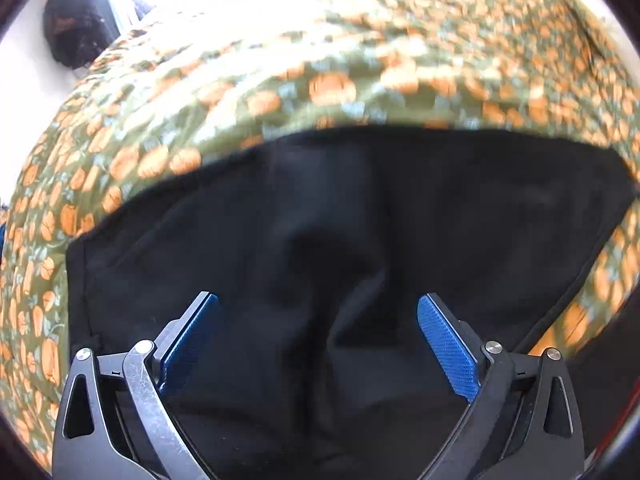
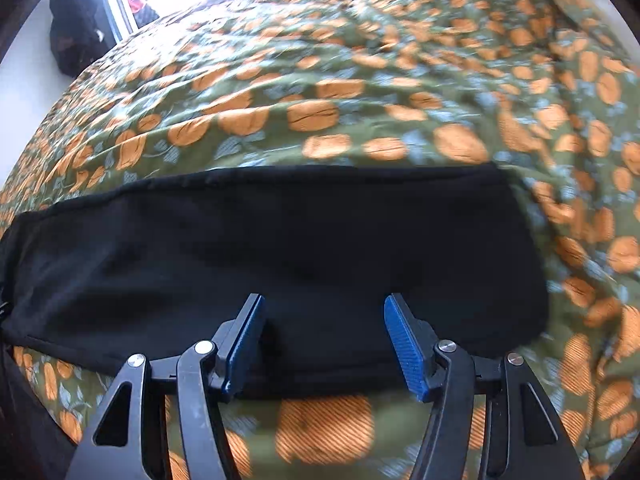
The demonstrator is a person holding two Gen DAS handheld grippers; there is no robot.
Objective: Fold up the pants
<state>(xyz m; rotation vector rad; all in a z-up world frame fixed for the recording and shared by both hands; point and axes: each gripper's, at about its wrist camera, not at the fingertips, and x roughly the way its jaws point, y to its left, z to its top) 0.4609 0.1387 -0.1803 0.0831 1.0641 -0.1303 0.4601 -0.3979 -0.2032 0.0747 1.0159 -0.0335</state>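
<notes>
Black pants (image 1: 360,220) lie flat on a green bedspread with orange pumpkins (image 1: 320,80). In the left wrist view they fill the lower half, with creases in the middle. My left gripper (image 1: 318,304) is open over the black cloth, its blue pads (image 1: 444,340) wide apart and holding nothing. In the right wrist view the pants (image 2: 280,248) lie as a long band across the frame, with a squared end at the right. My right gripper (image 2: 324,304) is open just above the near edge of the band, empty.
The pumpkin bedspread (image 2: 340,80) covers the bed all around the pants and is wrinkled at the far right. A dark bag or garment (image 2: 76,32) stands against the wall at the far left by a bright window.
</notes>
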